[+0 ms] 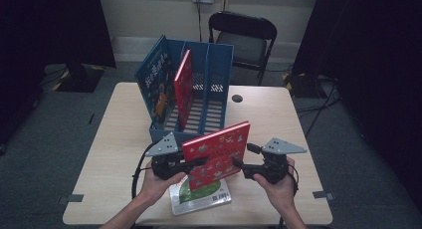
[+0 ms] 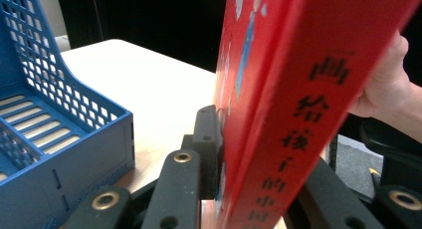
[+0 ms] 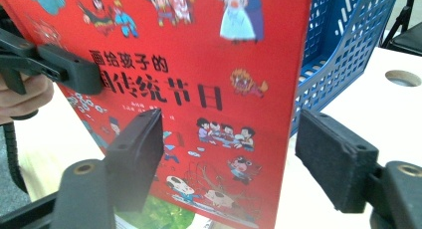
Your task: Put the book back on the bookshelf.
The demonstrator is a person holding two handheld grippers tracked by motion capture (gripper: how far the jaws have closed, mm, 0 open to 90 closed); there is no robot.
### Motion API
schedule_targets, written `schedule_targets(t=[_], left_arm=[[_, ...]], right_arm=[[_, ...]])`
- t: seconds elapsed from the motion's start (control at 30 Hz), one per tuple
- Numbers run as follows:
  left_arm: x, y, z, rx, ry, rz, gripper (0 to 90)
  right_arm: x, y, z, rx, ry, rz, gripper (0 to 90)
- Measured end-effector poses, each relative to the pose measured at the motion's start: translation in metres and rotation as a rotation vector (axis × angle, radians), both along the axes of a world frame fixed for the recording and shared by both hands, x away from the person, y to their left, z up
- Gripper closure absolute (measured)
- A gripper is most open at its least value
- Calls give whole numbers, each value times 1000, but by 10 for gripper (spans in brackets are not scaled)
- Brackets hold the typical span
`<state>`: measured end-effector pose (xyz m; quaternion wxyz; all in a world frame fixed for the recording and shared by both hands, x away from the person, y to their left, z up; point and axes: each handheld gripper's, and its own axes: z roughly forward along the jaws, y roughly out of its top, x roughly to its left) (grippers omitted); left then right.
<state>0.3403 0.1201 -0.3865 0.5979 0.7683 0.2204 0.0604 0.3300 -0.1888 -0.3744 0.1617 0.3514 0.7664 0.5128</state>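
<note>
Your left gripper (image 1: 196, 163) is clamped on the red book (image 1: 217, 155), holding it upright above the table (image 1: 278, 119) with the cover facing you in the high view. In the left gripper view the jaws pinch the book's lower edge from both sides, and the spine (image 2: 298, 134) rises straight up from between them. That spine carries a column of black Chinese characters, among them 画, 给, 孩子 and 的; the ones lower down are cut off by the jaw.

Your right gripper (image 1: 240, 164) stands released: the jaws are spread wide, one in front of the cover, the other clear of the book's edge, neither pad pressing on it. Ahead of those jaws the cover (image 3: 199, 64) reads 画给孩子的 in a small line and, below it, a larger line ending in 传统节日, ringed by little cartoon figures.

Beyond both grippers sits the blue file rack (image 1: 214, 89), with a blue book (image 1: 157, 84) leaning at its left end and a second red book (image 1: 183, 87) in the next slot; the writing on these is too small to read. Beneath the held book, just under your grippers, a white and green book (image 1: 199, 196) lies flat on the table with a square printed code near its corner.
</note>
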Motion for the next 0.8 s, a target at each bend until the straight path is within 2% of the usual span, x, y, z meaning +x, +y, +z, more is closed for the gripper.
schedule_targets(t=[0.37, 0.43, 0.6, 0.73, 0.8], left_arm=[[-4, -2, 2, 29, -39, 1, 781], [-3, 1, 2, 45, -45, 3, 787], [-1, 5, 2, 39, -52, 20, 795], [-2, 12, 4, 61, -80, 35, 795], [-3, 16, 4, 59, -77, 37, 793]], right_arm=[[16, 16, -8, -9, 6, 28, 175], [17, 20, -8, -22, -3, 22, 173], [20, 32, -5, -51, -25, 2, 165], [24, 40, -5, -47, -30, 2, 163], [25, 44, -5, -43, -34, 10, 163]])
